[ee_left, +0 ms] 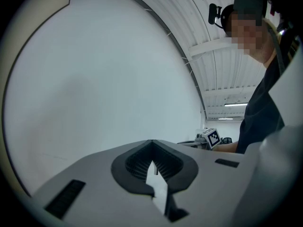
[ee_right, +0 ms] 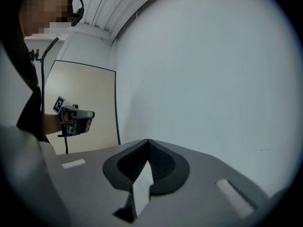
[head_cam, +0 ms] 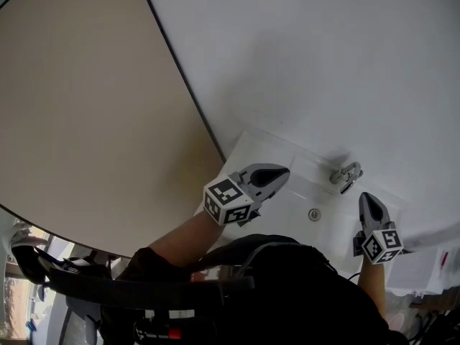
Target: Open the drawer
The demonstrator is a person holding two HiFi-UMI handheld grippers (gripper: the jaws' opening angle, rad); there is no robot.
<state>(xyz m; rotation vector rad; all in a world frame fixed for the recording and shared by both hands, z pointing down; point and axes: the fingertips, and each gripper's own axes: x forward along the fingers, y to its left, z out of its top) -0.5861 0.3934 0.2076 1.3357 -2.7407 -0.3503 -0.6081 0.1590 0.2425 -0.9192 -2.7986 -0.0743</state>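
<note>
No word, number, label or brand can be read in any view.

Person wore a black short-sleeved top [head_cam: 302, 293] w/ a black strap [head_cam: 144, 282] slung across it. Black head cam [ee_left: 216, 14] sat on a headband. Left gripper [head_cam: 282, 172] & right gripper [head_cam: 367, 198] were the same build: matte grey shells, dark ribbed pads [ee_left: 137, 162] in a teardrop recess. Each carried a cube [head_cam: 228, 200] w/ b/w square markers. Shell slots [ee_left: 65, 198] were black on left unit, white on right. Thin black cable [ee_right: 66, 144] hung off left unit.
</note>
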